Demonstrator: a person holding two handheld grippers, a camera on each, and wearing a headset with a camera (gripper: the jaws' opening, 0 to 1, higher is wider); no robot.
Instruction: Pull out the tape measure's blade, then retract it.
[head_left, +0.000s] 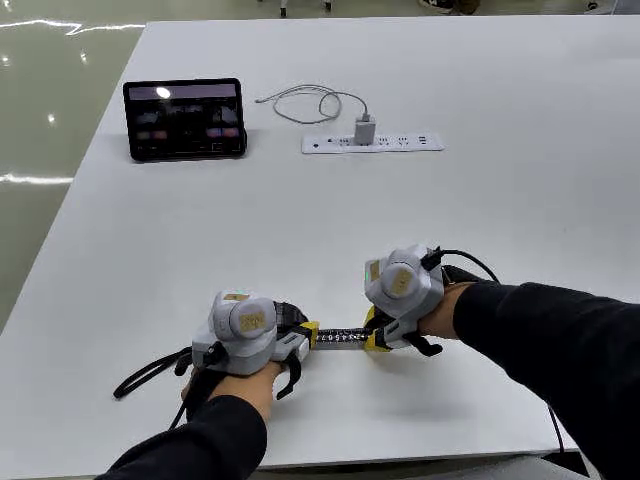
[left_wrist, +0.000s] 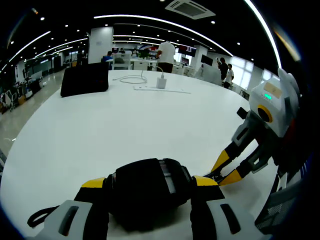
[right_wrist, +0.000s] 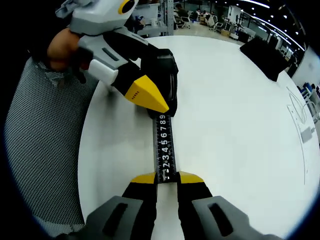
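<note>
Pulling the blade out looks begun but far from finished. The left gripper (left_wrist: 150, 182) has its yellow-tipped jaws spread to the width of the tape measure's black case (left_wrist: 145, 200) and clamps it from both sides, low over the white table (head_left: 300, 200). The right gripper (right_wrist: 161, 178) has its jaws almost together, pinching the free end of the blade (right_wrist: 162, 142). In the right gripper view a short run of blade spans the gap to the case mouth, with the printed numbers one to nine readable. In the head view the two grippers sit near each other at the table's near edge, joined by that short strip. My reading is that only the first bit of the draw is done. The grippers probably need to move further apart to show a proper length, and the whole retraction is left to do. For that, the right gripper would feed the blade back toward the case rather than let it snap in. A tablet (head_left: 185, 118) and a power strip (head_left: 372, 143) with a plugged-in charger lie well apart at the far side.
</note>
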